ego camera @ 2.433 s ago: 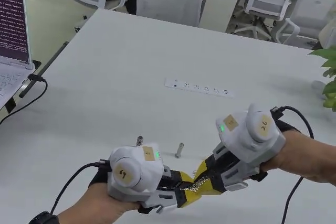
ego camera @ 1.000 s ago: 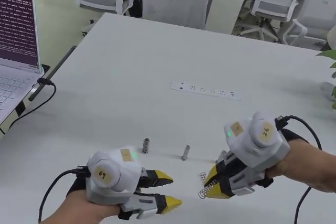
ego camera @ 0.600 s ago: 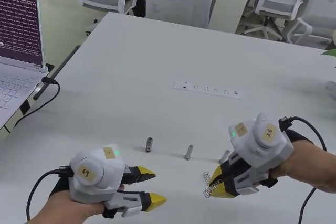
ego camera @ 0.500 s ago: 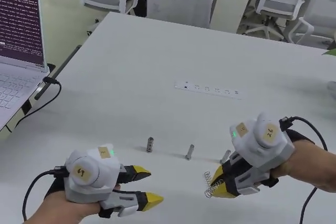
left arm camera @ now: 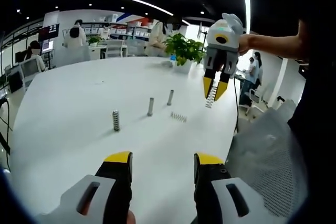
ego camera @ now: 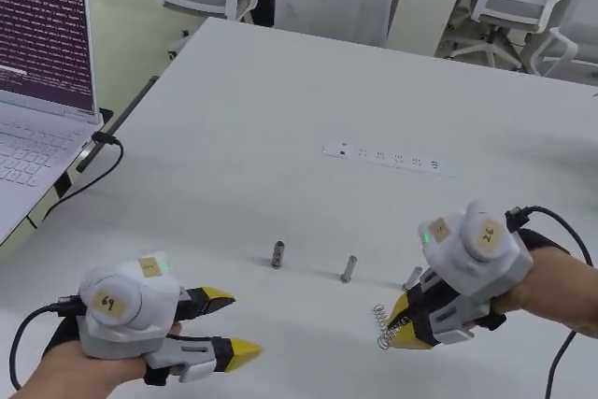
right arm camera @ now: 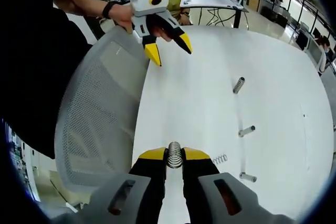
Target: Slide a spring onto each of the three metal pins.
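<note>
Judging by the worktop [ego camera: 280,137], one of three is done: the left pin [ego camera: 277,254] carries a fitted spring [left arm camera: 116,120]; the middle pin [ego camera: 348,268] and right pin [left arm camera: 170,97] are bare. A second spring [ego camera: 381,320] is clamped in the right tongs [right arm camera: 174,156]; a third spring [left arm camera: 178,116] lies loose beside the pins. The left tongs [ego camera: 232,326] are held apart, empty.

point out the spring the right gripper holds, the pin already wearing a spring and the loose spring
held spring [right arm camera: 174,155], right gripper view, coils between the jaws
sprung pin [ego camera: 277,254], head view, mid-height
loose spring [left arm camera: 178,116], left gripper view, its middle
</note>
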Available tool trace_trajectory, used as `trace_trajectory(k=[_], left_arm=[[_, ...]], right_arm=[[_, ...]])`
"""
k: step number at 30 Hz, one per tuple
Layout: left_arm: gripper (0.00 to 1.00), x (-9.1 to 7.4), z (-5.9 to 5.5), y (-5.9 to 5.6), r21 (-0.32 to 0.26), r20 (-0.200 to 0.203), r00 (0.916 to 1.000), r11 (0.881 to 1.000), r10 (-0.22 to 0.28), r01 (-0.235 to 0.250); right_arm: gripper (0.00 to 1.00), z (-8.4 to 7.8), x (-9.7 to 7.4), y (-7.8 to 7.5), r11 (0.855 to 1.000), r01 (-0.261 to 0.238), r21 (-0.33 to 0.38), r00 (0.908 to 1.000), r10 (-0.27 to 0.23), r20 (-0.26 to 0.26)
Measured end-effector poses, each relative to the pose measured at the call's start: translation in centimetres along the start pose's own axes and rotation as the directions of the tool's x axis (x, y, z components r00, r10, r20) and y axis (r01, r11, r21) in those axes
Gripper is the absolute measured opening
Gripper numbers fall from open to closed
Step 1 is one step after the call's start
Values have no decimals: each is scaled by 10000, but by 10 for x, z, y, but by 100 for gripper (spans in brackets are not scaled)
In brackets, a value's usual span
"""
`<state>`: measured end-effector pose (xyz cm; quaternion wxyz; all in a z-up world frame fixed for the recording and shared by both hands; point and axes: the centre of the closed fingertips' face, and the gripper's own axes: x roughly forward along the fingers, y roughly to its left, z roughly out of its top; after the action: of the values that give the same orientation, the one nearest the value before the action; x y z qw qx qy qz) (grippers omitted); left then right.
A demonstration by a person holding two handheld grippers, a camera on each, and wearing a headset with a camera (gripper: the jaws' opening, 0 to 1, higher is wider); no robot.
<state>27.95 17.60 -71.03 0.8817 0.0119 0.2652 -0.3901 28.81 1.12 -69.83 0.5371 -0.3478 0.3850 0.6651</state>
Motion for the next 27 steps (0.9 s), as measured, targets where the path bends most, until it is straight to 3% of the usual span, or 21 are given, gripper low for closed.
trace_trajectory(k=[13, 18, 27], left_arm=[[45, -23, -16, 18, -518, -98, 9971, 9958, 752, -756], [45, -25, -16, 19, -630, -69, 9964, 9944, 844, -847], [45, -31, -17, 24, -763, 20, 9947, 9918, 1030, -1026]], right_arm=[[8, 2, 8, -23, 9998, 190, 99, 9997, -189, -126], [8, -8, 7, -44, 9962, 734, 460, 9963, -711, -484], [8, -8, -1, -75, 9899, 1226, 708, 9915, -1190, -536]])
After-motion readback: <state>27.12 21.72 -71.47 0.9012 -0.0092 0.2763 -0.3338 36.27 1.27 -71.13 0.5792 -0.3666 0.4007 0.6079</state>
